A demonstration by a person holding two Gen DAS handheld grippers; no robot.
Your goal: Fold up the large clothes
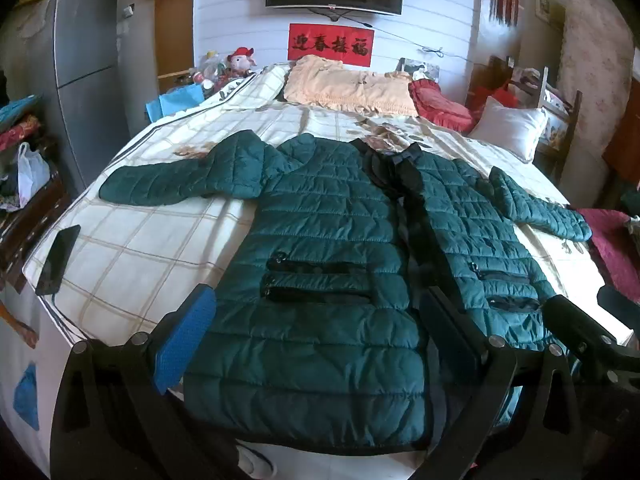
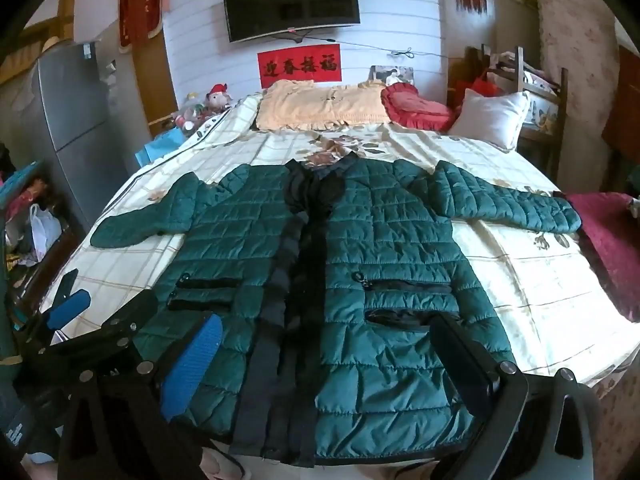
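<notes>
On the bed (image 1: 120, 248) a green jacket (image 1: 320, 240) lies flat, front up, sleeves spread left and right, hem at the near edge. Left gripper (image 1: 320, 344) and right gripper (image 2: 328, 364) hover over the hem, both released and empty. A phone (image 1: 58, 260) lies at the bed's left edge.

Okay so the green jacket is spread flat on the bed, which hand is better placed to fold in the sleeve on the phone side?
Probably left. The left tongs, open, hover over the jacket half nearest that sleeve and the phone. The right tongs, also open, sit over the other half, so they would have to reach across.
</notes>
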